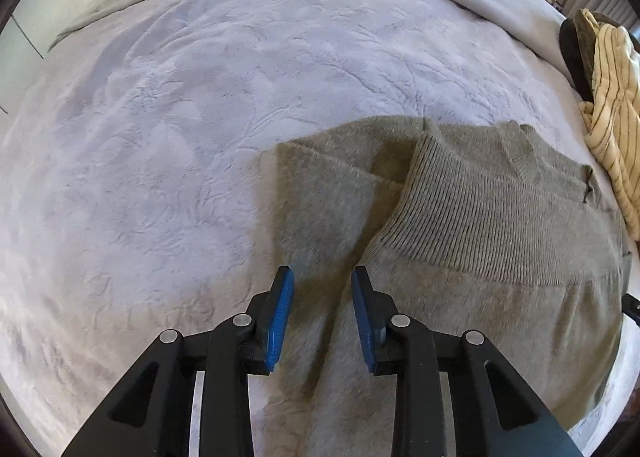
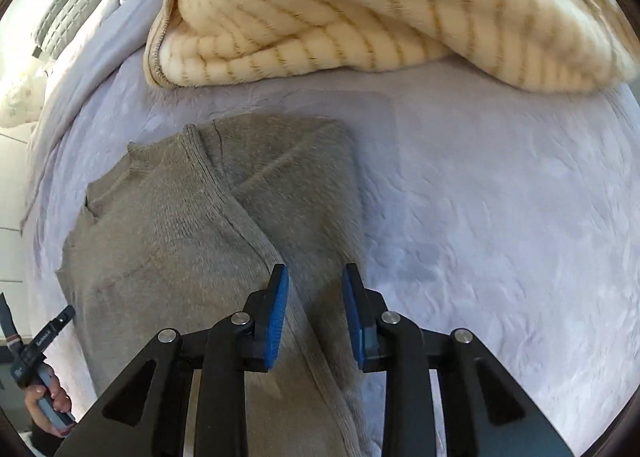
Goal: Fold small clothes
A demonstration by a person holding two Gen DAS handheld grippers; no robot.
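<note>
I see the sweater [image 1: 460,217] lying on the bed [image 1: 160,137], long axis running away from me; both hand-held grippers, left [image 1: 322,277] and right [image 2: 316,273], hang above its side folds, jaws apart.

sweater [image 1: 460,217]: olive-grey, ribbed band | blanket [image 1: 160,137]: pale lavender | garment [image 2: 340,9]: cream, thin tan stripes | gripper pads [image 1: 280,313]: blue

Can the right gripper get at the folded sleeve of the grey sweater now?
Probably yes. The right gripper hangs open directly above the sleeve of the grey sweater, and nothing lies between them.
</note>
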